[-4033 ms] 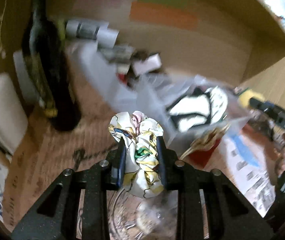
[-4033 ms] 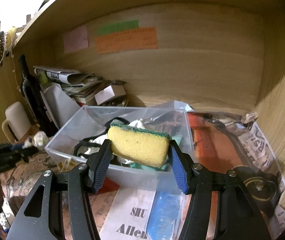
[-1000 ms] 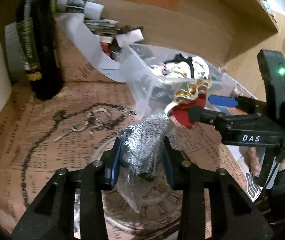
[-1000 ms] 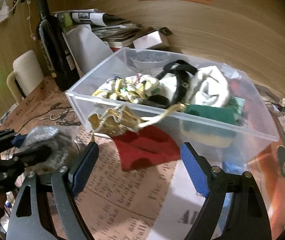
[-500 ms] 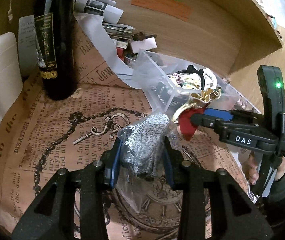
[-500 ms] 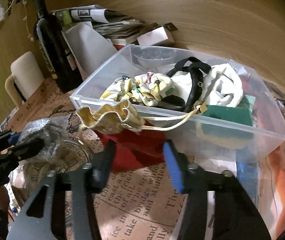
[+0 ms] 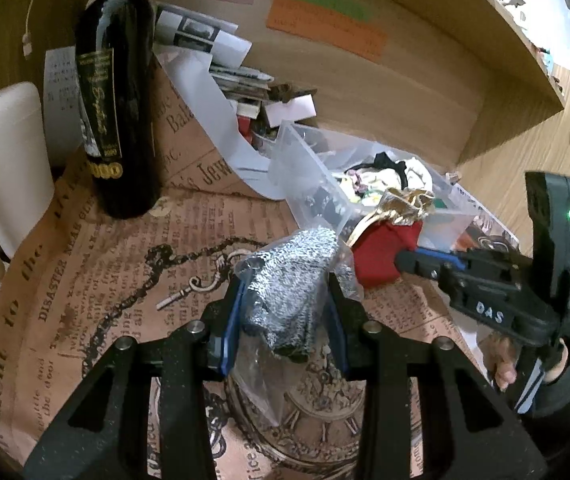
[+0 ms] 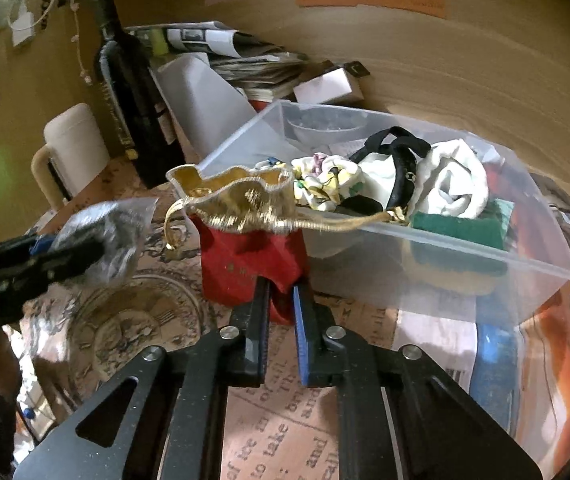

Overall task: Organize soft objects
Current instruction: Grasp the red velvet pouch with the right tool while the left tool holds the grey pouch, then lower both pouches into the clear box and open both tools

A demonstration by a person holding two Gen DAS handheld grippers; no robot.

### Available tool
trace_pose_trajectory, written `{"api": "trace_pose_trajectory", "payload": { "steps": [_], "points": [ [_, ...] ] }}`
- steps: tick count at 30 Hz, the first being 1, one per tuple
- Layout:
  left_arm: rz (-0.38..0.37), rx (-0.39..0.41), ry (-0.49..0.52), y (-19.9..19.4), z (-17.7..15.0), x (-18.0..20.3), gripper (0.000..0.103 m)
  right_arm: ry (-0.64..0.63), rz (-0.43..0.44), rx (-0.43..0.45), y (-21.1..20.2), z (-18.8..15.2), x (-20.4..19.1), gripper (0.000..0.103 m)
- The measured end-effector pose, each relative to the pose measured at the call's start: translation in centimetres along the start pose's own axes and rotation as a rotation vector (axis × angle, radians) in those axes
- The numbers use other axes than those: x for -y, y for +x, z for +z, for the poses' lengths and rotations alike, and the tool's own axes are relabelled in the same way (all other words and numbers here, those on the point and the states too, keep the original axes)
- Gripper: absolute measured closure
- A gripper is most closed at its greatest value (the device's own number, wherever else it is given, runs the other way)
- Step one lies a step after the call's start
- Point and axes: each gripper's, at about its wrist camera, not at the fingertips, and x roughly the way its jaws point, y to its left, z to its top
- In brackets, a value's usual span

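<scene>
My left gripper (image 7: 285, 304) is shut on a silver mesh scrubber in a clear plastic bag (image 7: 293, 276), held above the newspaper-print mat; it also shows in the right wrist view (image 8: 101, 224). My right gripper (image 8: 281, 292) is shut on a red drawstring pouch with a gold rim (image 8: 245, 248), lifted beside the clear plastic bin (image 8: 485, 264). In the left wrist view the pouch (image 7: 385, 248) hangs at the bin's near corner (image 7: 309, 192). The bin holds a floral scrunchie (image 8: 325, 184), a black band (image 8: 401, 176), white cloth (image 8: 453, 184) and a green-topped sponge (image 8: 457, 232).
A dark wine bottle (image 7: 117, 112) and a cream mug (image 7: 1, 168) stand at the left. Stacked papers and a small white box (image 7: 289, 108) lie behind the bin against the wooden back wall. A wooden side wall (image 8: 565, 80) closes the right.
My right gripper has closed on the red pouch and raised it against the bin. My left gripper has lifted the bagged scrubber slightly and holds it.
</scene>
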Motion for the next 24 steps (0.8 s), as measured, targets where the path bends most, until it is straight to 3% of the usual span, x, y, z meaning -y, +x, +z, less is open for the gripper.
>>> {"api": "trace_pose_trajectory", "payload": {
  "steps": [6,14,21,22,24],
  "points": [
    [-0.001,0.033,0.011,-0.4,1.1,0.9,0.066,-0.01,0.012,0.065,-2.8,-0.2,-0.3,0.094],
    [-0.015,0.088,0.027,-1.0,2.7,2.3,0.066,0.002,-0.034,0.162,-6.2,0.4,1.0,0.096],
    [-0.012,0.112,0.043,-1.2,3.5,3.0,0.066,-0.012,-0.04,0.128,-6.2,0.0,1.9,0.095],
    [-0.012,0.114,0.04,-1.2,3.5,3.1,0.066,-0.016,-0.017,0.081,-5.4,-0.1,1.7,0.088],
    [-0.011,0.113,0.034,-1.1,3.4,3.0,0.066,-0.022,0.019,0.028,-4.2,-0.5,1.8,0.063]
  ]
}}
